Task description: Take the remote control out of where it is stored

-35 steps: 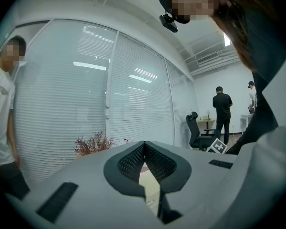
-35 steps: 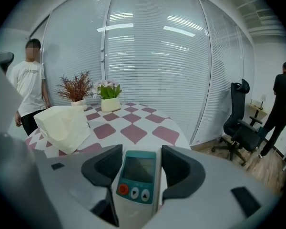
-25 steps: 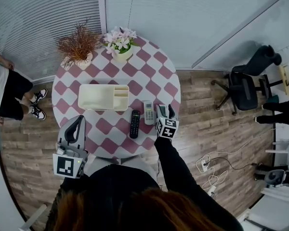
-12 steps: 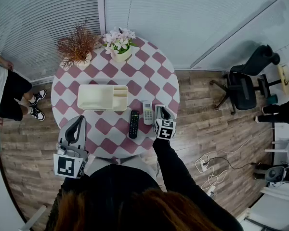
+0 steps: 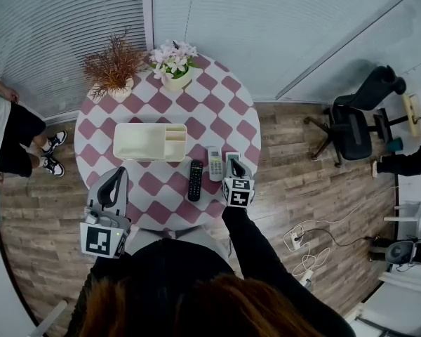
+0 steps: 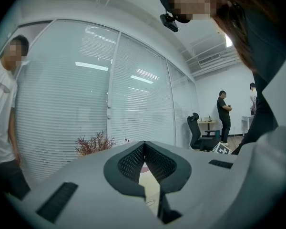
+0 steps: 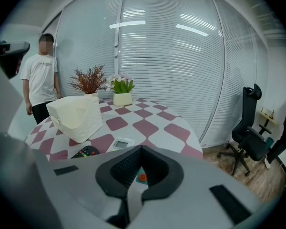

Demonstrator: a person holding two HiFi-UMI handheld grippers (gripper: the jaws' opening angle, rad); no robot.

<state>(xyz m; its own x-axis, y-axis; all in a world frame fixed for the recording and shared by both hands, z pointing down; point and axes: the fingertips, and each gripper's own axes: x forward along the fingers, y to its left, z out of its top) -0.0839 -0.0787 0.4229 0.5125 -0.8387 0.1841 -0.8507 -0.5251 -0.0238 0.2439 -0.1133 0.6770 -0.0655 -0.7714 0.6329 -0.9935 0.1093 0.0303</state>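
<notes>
Right gripper (image 5: pixel 233 163) over white remote control (image 7: pixel 141 176)

In the head view, the right gripper (image 5: pixel 236 167) is covering most of a white remote (image 5: pixel 231 156), with only its far end showing. In the right gripper view, the jaws are hiding all but a patch bearing an orange button. The head view's left edge is cutting off a standing person (image 5: pixel 10 135).
</notes>
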